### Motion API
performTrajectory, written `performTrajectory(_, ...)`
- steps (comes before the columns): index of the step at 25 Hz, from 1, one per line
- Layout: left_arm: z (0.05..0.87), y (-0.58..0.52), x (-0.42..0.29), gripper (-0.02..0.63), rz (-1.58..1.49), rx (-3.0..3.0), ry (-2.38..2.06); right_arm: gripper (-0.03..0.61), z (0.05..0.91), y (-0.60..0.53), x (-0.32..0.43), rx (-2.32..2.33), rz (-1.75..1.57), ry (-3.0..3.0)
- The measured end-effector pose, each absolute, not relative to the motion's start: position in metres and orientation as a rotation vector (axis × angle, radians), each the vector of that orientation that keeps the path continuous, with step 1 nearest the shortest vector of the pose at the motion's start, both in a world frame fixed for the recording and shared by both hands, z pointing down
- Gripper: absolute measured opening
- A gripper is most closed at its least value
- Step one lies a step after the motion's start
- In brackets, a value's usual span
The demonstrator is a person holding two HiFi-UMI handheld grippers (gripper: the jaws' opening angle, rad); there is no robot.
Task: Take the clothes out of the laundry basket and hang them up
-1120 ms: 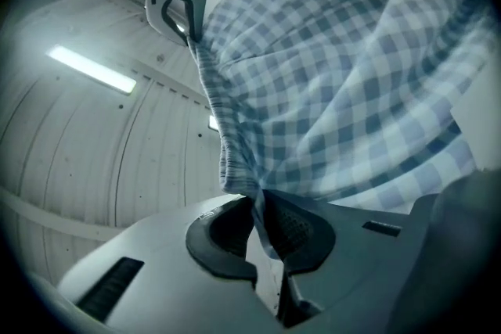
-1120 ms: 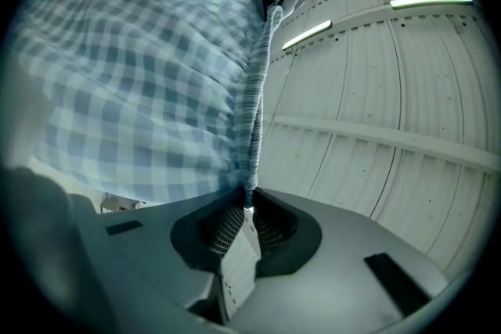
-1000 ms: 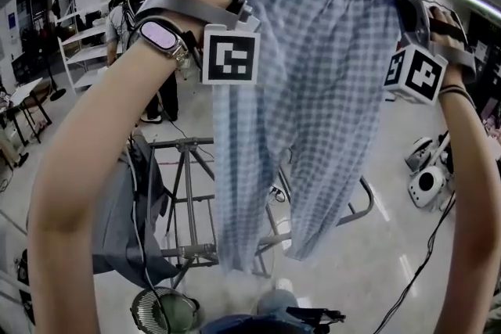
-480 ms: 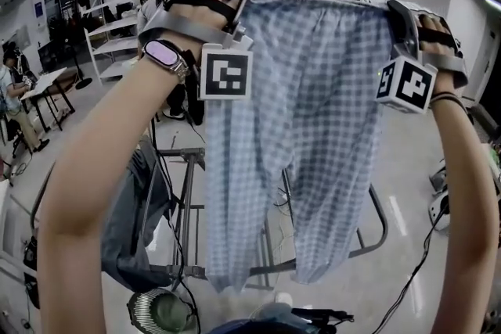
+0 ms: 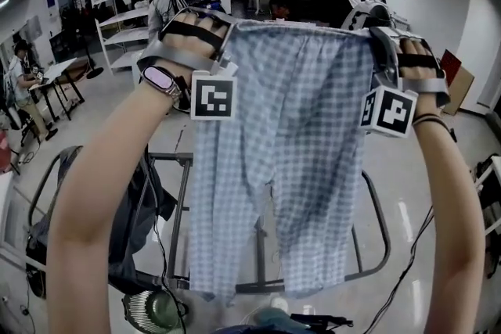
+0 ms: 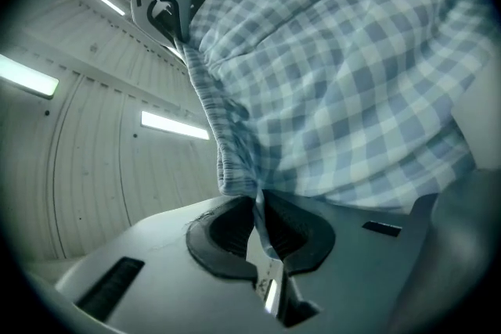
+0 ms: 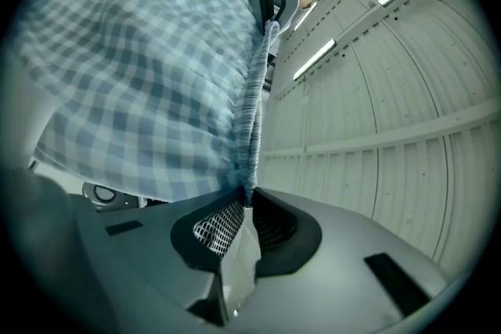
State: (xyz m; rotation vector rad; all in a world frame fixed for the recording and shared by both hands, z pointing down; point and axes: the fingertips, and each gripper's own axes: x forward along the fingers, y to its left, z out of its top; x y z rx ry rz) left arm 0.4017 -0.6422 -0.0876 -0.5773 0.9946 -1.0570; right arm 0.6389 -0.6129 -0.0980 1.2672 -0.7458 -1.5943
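The checked shorts (image 5: pixel 290 137) hang full length in the air, stretched by the waistband between the two raised hands, above the drying rack (image 5: pixel 178 215). A dark garment (image 5: pixel 129 223) hangs on the rack's left side. The left gripper (image 5: pixel 225 34) has its fingers (image 6: pixel 223 235) pinched together on one end of the waistband, and the right gripper (image 5: pixel 377 39) has its fingers (image 7: pixel 218 227) clamped on the other end in the same way. This looks like the spread-and-carry step, with the hanging itself not yet done. The next move, as I judge it, calls for lowering the waistband level over a free rail of the rack. The cloth should be kept taut so that the legs drop cleanly, and only then should both grips let go.
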Motion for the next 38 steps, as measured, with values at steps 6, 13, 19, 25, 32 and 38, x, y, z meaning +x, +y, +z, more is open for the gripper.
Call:
performTrajectory(6,-0.042,-0.696,0.384,0.02,-1.158,-0.646,0.978,0.031,-0.049,-0.675,0.623,1.169,-1.558,-0.842)
performTrajectory(13,0.02,-0.73,0.375,0.02,-1.276,-0.727,0.951,0.031,0.011,-0.716,0.615,1.087,-1.462,-0.963)
performTrajectory(19,0.073,-0.747,0.371,0.02,-1.34,-0.849,0.947,0.031,0.07,-0.735,0.608,1.048,-1.358,-1.095)
performTrajectory(25,0.131,-0.751,0.368,0.021,-1.449,-0.918,0.889,0.031,0.139,-0.743,0.607,0.991,-1.211,-1.208)
performTrajectory(32,0.2,-0.766,0.37,0.02,-1.544,-1.067,0.871,0.032,0.197,-0.75,0.605,0.925,-1.086,-1.315)
performTrajectory(38,0.259,-0.77,0.364,0.021,-1.629,-1.189,0.888,0.036,0.245,-0.751,0.598,0.874,-0.963,-1.395)
